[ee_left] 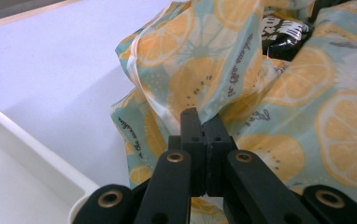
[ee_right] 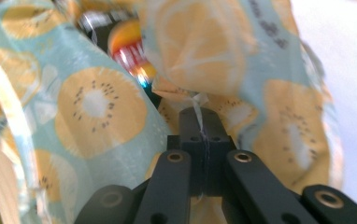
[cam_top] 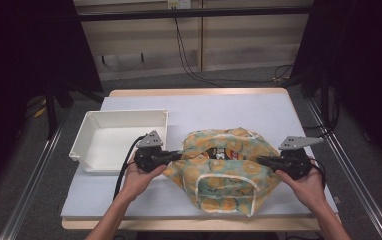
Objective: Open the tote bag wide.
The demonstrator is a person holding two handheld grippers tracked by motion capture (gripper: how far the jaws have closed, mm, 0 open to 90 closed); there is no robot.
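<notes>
1. Person's forearms, entering at 6 o'clock of the high view, one hand on each tool.
2. Left gripper (cam_top: 178, 156), at 9 o'clock of the bag: jaws fully together, a fold of the bag's edge pinched between the pads (clearest in the left gripper view (ee_left: 203, 122)).
3. Right gripper (cam_top: 259, 160), at 3 o'clock of the bag: jaws likewise closed, clamping a thin seam of cloth (ee_right: 200, 116).
4. Fabric bag (cam_top: 219, 172), citrus-slice print on pale teal, white piping, front pocket; lies near the front centre of the table (cam_top: 259, 107), mouth facing up and partly open.
5. Step in hand, by judgement: spreading the bag's mouth. To do it well, draw both grips apart evenly toward 9 and 3 o'clock, keep them level, and avoid tugging so hard that the thin cloth slips from the pads.
6. Packaged goods (cam_top: 221, 151) inside the mouth: dark wrapper with white lettering (too blurred to read); cursive script printed on the cloth (ee_left: 230, 81), also illegible.
7. White tray (cam_top: 86, 130), at 10 o'clock of the bag, just beside the left gripper.
</notes>
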